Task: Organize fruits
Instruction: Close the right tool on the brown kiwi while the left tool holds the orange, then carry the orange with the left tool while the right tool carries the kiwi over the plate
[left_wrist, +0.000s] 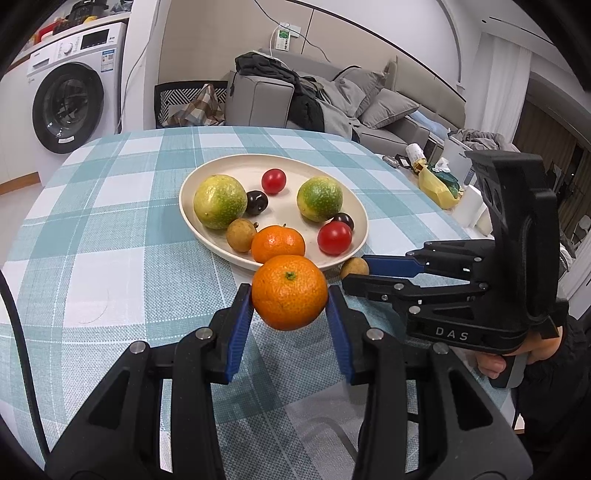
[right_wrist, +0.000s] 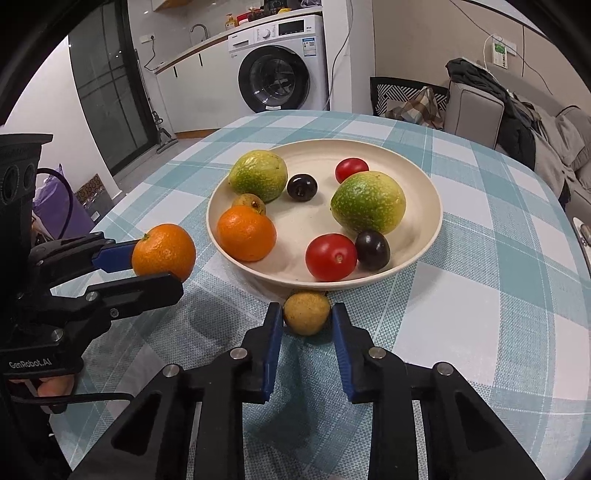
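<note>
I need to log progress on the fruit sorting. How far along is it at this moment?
Mostly done: the plate already holds seven fruits, including a tangerine. In hand: the left gripper grips a second tangerine above the cloth; the right gripper brackets a small yellow-brown fruit by the rim. Left: placing both.

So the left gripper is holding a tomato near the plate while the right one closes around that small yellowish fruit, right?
Not quite: the left gripper holds a mandarin, not a tomato, as the left wrist view shows. The right gripper does bracket the small yellowish fruit beside the plate.
</note>
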